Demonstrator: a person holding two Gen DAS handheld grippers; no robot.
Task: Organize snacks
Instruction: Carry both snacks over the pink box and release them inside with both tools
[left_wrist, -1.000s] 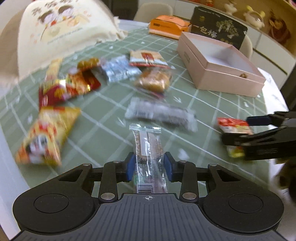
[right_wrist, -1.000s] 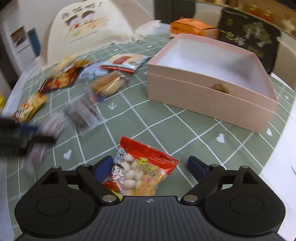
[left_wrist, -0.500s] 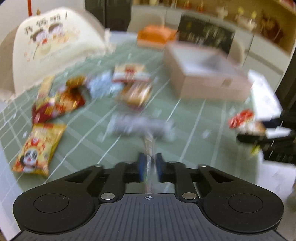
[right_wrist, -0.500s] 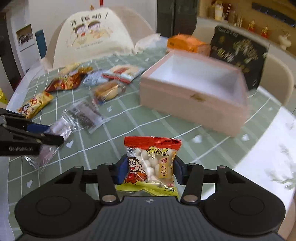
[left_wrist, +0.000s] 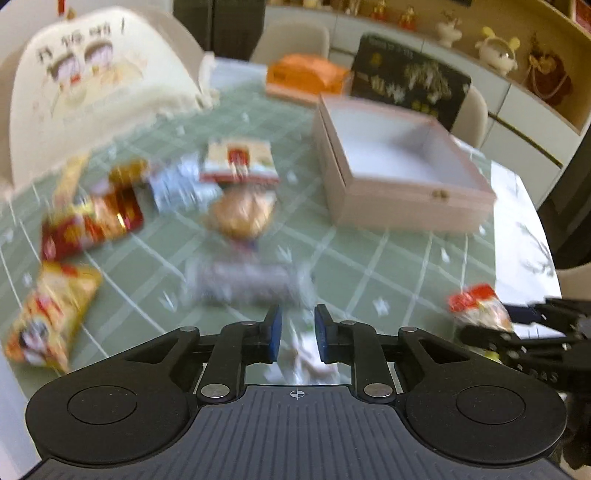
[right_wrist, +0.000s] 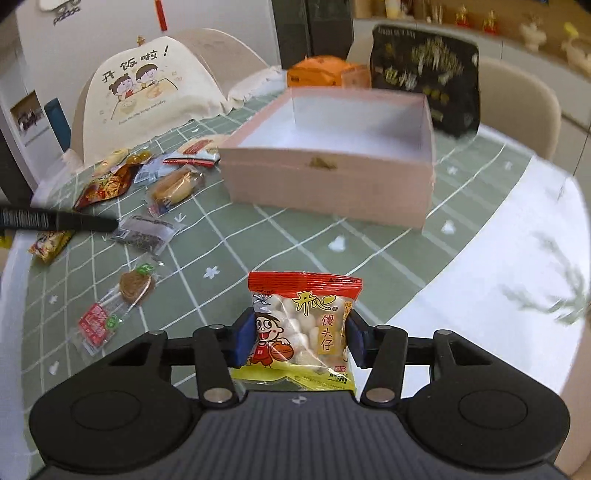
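My right gripper (right_wrist: 295, 338) is shut on a red and yellow bag of small round biscuits (right_wrist: 301, 328) and holds it above the table, facing the open pink box (right_wrist: 332, 184). In the left wrist view my left gripper (left_wrist: 297, 334) has its pads a small gap apart, with the clear-wrapped snack bar (left_wrist: 304, 360) blurred below them. In the right wrist view that bar (right_wrist: 122, 302) lies flat on the green tablecloth, apart from the left gripper's fingers (right_wrist: 59, 221). The pink box (left_wrist: 402, 173) looks empty inside.
Several loose snack packs (left_wrist: 236, 206) lie on the table's left half, among them a grey pack (right_wrist: 147, 232) and a yellow bag (left_wrist: 48, 317). A cream food cover (right_wrist: 155, 88), an orange box (right_wrist: 325, 72) and a black bag (right_wrist: 424, 70) stand at the back.
My left gripper had closed on the clear-wrapped bar; now the pads are apart and the bar lies on the table. My right gripper closed on the biscuit bag and lifted it.
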